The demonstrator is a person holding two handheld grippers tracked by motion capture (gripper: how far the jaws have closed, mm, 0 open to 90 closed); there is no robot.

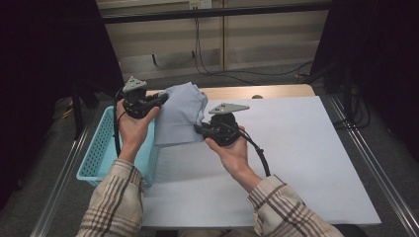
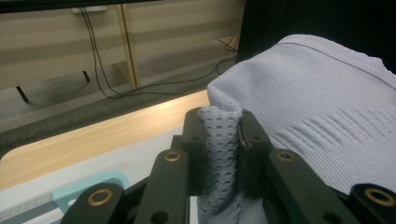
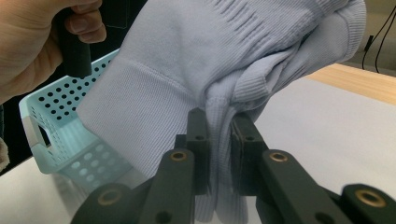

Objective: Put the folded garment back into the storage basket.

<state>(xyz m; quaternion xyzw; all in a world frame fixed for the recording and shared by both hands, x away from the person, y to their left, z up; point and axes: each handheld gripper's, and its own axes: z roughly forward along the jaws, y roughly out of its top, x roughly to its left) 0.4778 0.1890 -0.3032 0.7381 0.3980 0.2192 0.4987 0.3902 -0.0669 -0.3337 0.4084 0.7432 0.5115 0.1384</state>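
Plaid sleeves [image 1: 116, 202], both grippers clamping pale knit garment [image 1: 180, 116], seemingly unlabelled

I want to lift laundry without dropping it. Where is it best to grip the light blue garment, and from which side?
Grip the garment at bunched folds near its edges, one from each side, as the left gripper and right gripper do. Gathered cloth fills the jaws; the rest hangs between.
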